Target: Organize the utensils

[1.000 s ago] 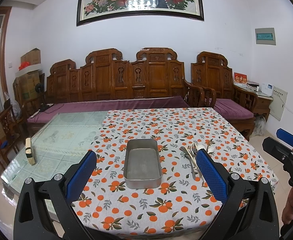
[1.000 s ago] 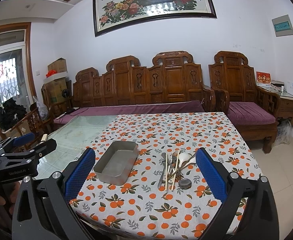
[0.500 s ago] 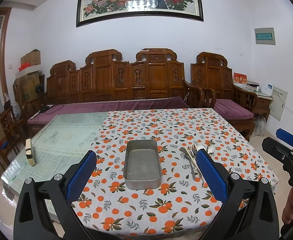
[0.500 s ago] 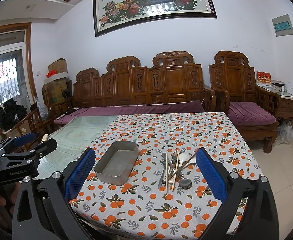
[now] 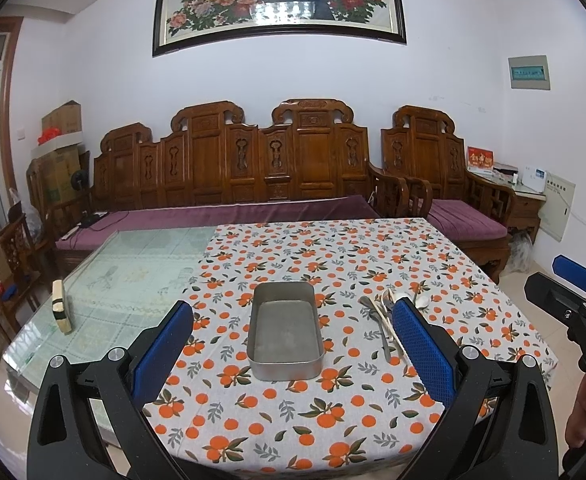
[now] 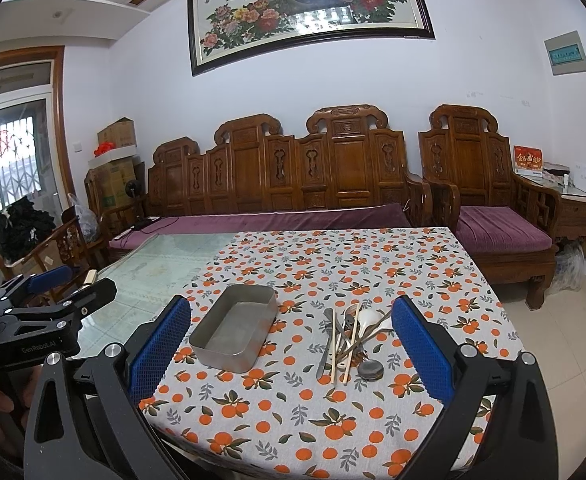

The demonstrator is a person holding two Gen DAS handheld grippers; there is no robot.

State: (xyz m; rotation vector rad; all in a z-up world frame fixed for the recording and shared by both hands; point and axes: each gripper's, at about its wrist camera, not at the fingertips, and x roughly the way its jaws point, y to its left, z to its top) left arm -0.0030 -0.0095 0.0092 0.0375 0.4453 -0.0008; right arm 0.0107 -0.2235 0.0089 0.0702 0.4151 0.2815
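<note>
Gaping wide, both the left gripper [image 5: 293,356] and right gripper [image 6: 291,350] hold nothing. Mid-frame between the jaws sits the metal tray [image 5: 286,334]; the utensils [image 6: 351,338] lie heaped just right of it on the orange-print tablecloth [image 6: 333,412]. Behind, a carved wooden sofa [image 6: 289,176] lines the white wall.
</note>
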